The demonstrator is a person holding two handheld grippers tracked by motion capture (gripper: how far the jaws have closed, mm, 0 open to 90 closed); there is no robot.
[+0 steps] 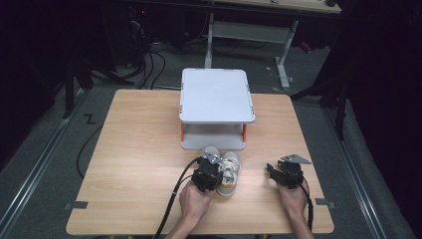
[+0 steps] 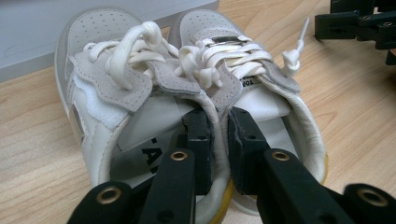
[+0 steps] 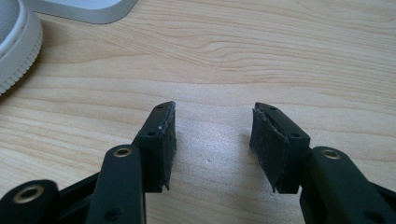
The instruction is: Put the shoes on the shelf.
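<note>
Sneakers (image 2: 187, 93), one pair, small, white and pale grey, perforated toe caps, suede-like grey eyelet panels, thick white laces knotted, yellowish sole edge; tongue label partly legible, "TOP". Pair stands side by side on the wooden table (image 1: 134, 149), just in front of the white two-tier shelf (image 1: 216, 94), toes toward the shelf, long axis running from the person to the shelf. Left gripper (image 2: 219, 126) clamped on the two adjoining inner collars, one jaw inside each shoe. Right gripper (image 3: 212, 140) to the right of the shelf front, jaws apart over bare wood.
</note>
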